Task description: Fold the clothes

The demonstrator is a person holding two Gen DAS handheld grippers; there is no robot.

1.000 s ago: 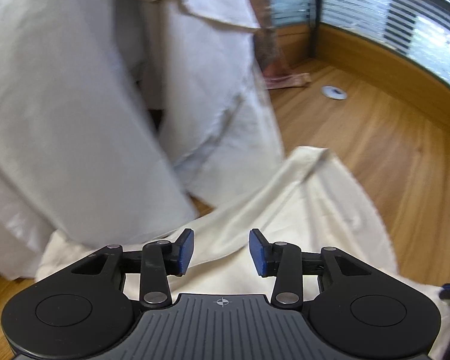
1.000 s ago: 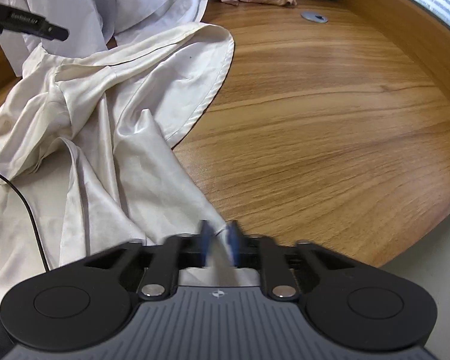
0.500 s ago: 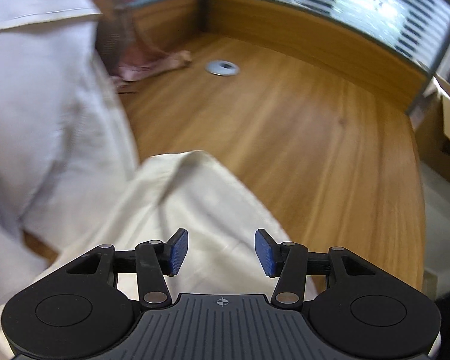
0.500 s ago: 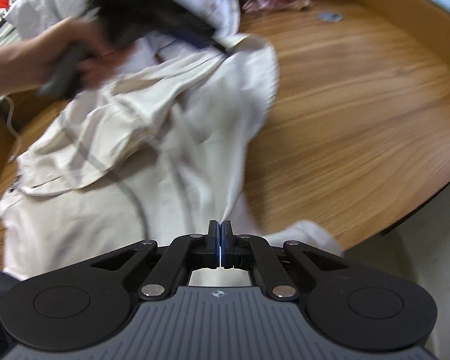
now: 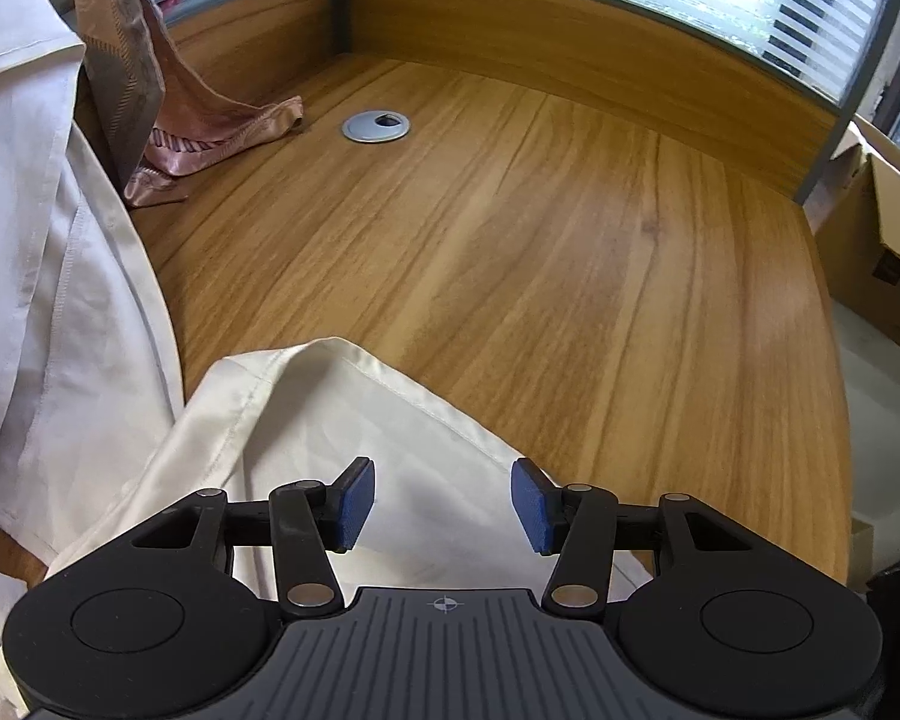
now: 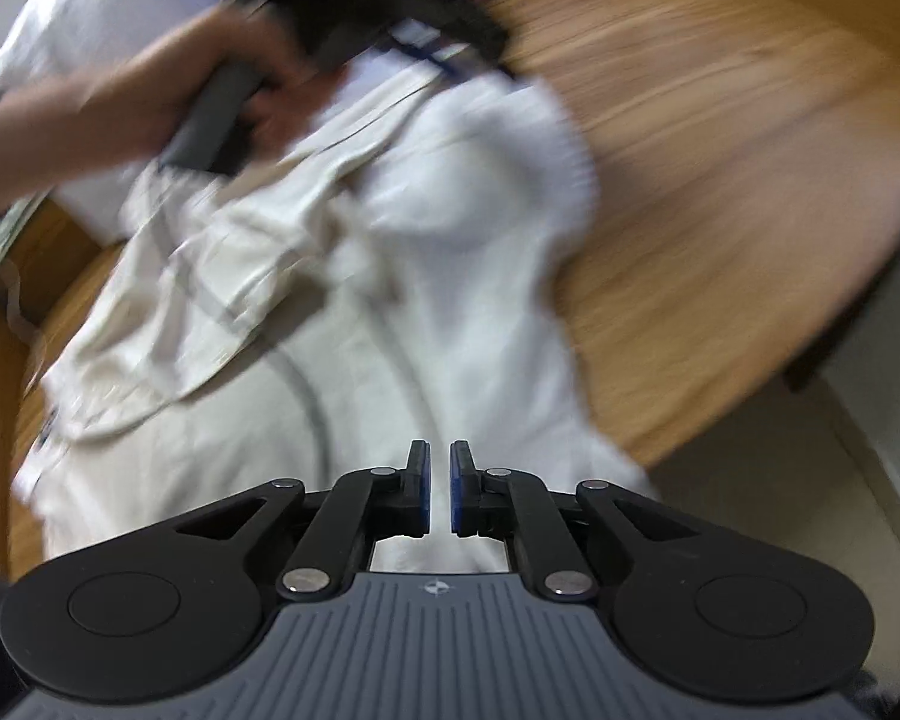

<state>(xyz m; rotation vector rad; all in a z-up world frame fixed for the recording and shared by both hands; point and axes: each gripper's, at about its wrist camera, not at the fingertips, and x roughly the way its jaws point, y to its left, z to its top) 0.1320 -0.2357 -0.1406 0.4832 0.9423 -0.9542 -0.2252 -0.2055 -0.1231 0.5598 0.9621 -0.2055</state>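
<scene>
Left wrist view: cream garment (image 5: 342, 438) rumpled on desk (image 5: 570, 276), corner toward grommet (image 5: 375, 125). Left gripper (image 5: 443, 504) spread above it; right gripper (image 6: 440, 492) slightly parted, empty. I'd pinch the hem squarely.

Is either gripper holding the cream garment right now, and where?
No. The left gripper is open above the cream garment; the right gripper shows a narrow empty gap.

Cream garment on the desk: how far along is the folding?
Nothing looks folded: the cream garment lies rumpled on the desk. In hand: the left gripper hovers open over its corner; the right gripper has a narrow gap, nothing visibly held. Spreading and every fold remain.
</scene>
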